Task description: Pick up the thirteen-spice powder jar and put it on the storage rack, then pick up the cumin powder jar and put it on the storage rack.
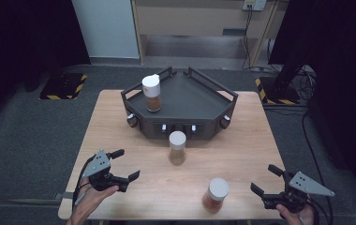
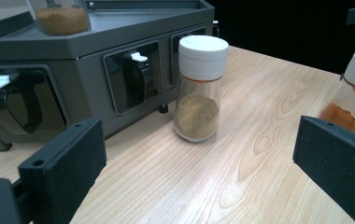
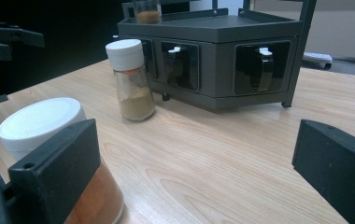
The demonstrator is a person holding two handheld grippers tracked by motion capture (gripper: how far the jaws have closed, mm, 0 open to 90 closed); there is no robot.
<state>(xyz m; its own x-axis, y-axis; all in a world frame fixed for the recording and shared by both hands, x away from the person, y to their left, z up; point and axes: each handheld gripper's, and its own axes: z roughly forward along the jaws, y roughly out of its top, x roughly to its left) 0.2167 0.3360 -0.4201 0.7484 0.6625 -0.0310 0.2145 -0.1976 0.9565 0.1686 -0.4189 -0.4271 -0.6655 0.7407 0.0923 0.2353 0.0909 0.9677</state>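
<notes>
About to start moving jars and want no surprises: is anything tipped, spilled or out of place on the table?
Nothing stands out. The jar on the rack and the two jars on the table stand upright with lids on, and no powder shows on the wood. Both grippers are open and apart from the jars.

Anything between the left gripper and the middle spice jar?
Nothing: bare table runs from the open left gripper to the middle spice jar, clear in the high view and the left gripper view.
</notes>
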